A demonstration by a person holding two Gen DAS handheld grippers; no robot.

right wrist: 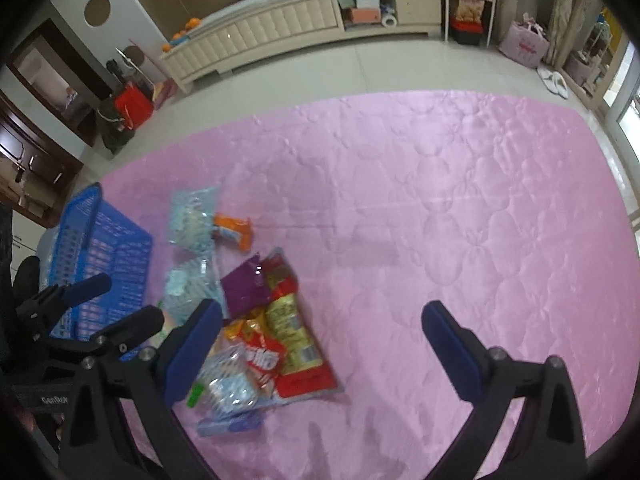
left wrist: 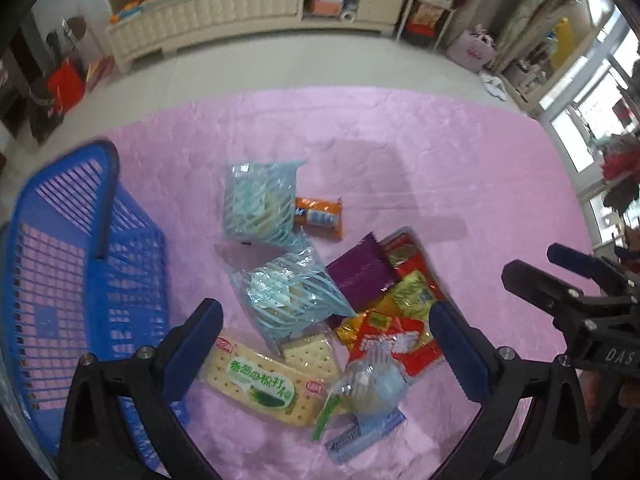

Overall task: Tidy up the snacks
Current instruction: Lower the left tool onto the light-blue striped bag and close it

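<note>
Both the left gripper [left wrist: 326, 344] and right gripper [right wrist: 322, 344] hang wide open, empty, above the snack pile [left wrist: 320, 308] beside the blue basket [left wrist: 76, 280]. Overlapping crinkly packets could slip, or two get pinched together.

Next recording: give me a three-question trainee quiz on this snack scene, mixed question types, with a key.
1. True or false: the blue basket already holds several snack packs.
2. Which pack lies partly under a striped clear bag? A) orange pack B) cracker pack C) purple pack
3. Fill in: the left gripper and the right gripper are both ____.

Key: 1 false; 2 A; 3 open, holding nothing.
</note>
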